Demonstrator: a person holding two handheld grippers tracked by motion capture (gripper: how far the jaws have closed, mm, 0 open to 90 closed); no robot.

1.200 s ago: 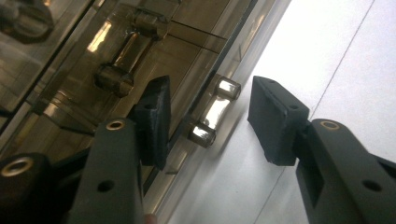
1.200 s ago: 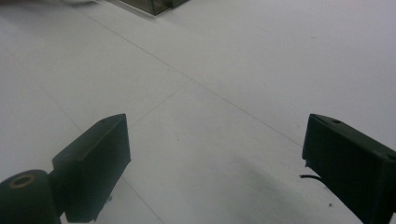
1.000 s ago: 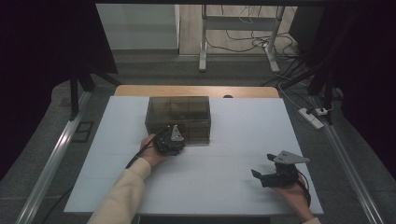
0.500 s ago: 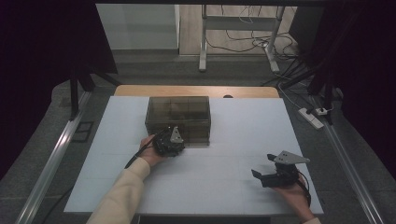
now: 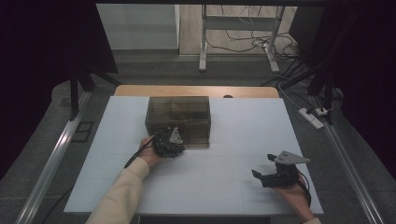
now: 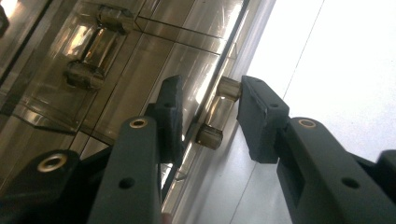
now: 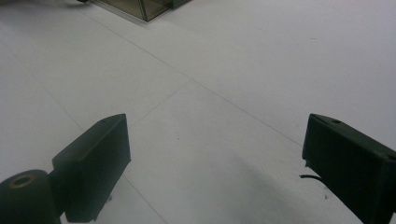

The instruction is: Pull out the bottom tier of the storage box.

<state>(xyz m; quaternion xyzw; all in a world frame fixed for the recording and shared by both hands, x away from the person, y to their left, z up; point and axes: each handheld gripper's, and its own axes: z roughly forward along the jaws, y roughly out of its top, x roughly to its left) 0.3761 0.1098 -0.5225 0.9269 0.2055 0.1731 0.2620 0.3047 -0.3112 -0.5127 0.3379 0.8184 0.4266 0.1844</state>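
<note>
Box: a smoky, see-through drawer box point(image 5: 178, 120) sits on the white table point(image 5: 233, 186), toward the far middle, and its front faces the person.
Handle: a short brass-coloured bar handle point(image 6: 215, 113) on the box front, seen close up in the left gripper view; a second handle point(image 6: 93, 46) sits further along the front.
Left gripper: left gripper point(image 5: 169, 142) is right up at the box front, low on its near face. Its jaws have just been closing and now stand narrow, with the handle between them. The right-hand pad point(image 6: 256, 116) looks to be touching the end of the handle; the left-hand pad point(image 6: 170, 116) lies against the box front, just beside the handle. Not a firm pinch on both sides, as far as I can see.
Right gripper: right gripper point(image 5: 267, 173) rests low over the table's near right, well apart from the box. Its jaws are spread wide, with nothing but white tabletop between them.
</note>
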